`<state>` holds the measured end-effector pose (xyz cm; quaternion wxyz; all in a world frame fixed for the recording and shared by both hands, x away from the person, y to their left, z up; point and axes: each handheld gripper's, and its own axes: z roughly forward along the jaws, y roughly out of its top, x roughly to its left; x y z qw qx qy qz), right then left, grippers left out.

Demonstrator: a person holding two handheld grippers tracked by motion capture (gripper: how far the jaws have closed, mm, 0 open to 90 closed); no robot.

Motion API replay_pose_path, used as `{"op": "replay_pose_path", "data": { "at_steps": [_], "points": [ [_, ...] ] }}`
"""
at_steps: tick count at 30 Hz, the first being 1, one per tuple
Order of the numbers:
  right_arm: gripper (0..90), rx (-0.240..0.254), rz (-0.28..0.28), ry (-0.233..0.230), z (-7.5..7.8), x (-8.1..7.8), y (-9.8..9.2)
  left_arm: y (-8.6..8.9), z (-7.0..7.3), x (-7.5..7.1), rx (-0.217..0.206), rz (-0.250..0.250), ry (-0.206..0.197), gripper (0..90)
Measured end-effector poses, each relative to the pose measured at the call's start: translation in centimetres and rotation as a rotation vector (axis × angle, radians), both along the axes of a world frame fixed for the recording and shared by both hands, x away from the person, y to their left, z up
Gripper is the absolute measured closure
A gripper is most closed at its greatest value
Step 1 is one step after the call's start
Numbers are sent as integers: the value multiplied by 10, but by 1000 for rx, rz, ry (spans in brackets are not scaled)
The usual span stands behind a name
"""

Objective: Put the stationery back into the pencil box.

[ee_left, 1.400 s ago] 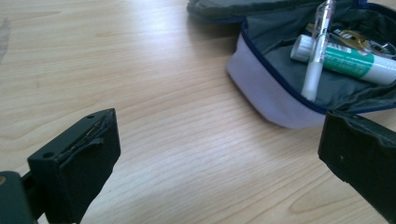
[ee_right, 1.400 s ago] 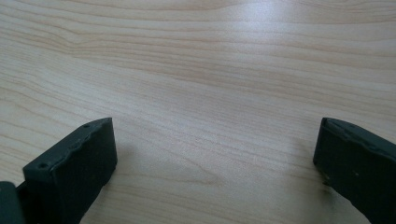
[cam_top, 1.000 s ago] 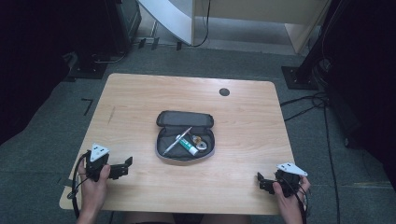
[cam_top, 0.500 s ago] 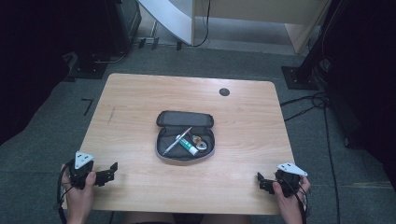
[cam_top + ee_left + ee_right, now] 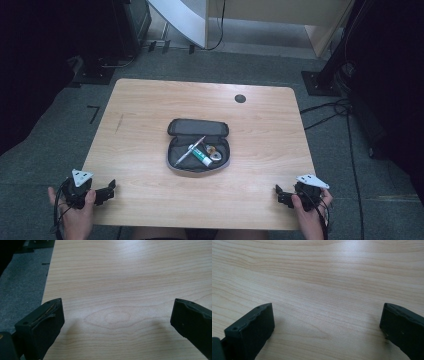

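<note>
High view shows a light wooden table [image 5: 150, 125] with rounded corners and a small dark round cap [image 5: 240, 98] near its far edge, standing on grey carpet [image 5: 60, 120] with black stands, trailing cables [image 5: 345, 135] and pale cabinet panels behind it. At the middle of the table lies an open dark zip case [image 5: 198, 146], lid folded back toward the far side; inside it rest a silver pen [image 5: 189, 151] laid on a slant, a white tube with a green band [image 5: 202, 159] and a small round metal piece [image 5: 216, 157] beside it. The left gripper [image 5: 107, 190] sits at the near left corner, held in the person's left hand [image 5: 75, 210], and the right gripper [image 5: 278, 194] sits at the near right edge in the right hand [image 5: 310, 212]; both are well apart from the case. The left gripper view adds bare wood grain between 2 widely parted black jaws, plus the table's left edge and carpet [image 5: 22, 277] beyond it. The right gripper view gives only close wood grain between its 2 jaws, likewise spread wide and gripping nothing. Compared with 1 second ago, the left gripper has drawn back from over the table toward the near left corner, while the right gripper and the case lie as they did.
</note>
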<state>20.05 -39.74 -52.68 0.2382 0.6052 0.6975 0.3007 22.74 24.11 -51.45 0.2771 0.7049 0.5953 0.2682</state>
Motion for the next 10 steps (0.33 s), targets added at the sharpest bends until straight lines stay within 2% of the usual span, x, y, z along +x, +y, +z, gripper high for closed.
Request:
{"op": "replay_pose_path", "data": {
  "at_steps": [2,6,10],
  "points": [
    [0,0,0,0,0,0,0,-4,-4,0,38,-6,4,0],
    [0,0,0,0,0,0,0,-5,-6,-5,37,-17,-24,0],
    [0,-1,0,0,0,0,0,0,-7,-3,-37,-24,7,0]
  ]
}}
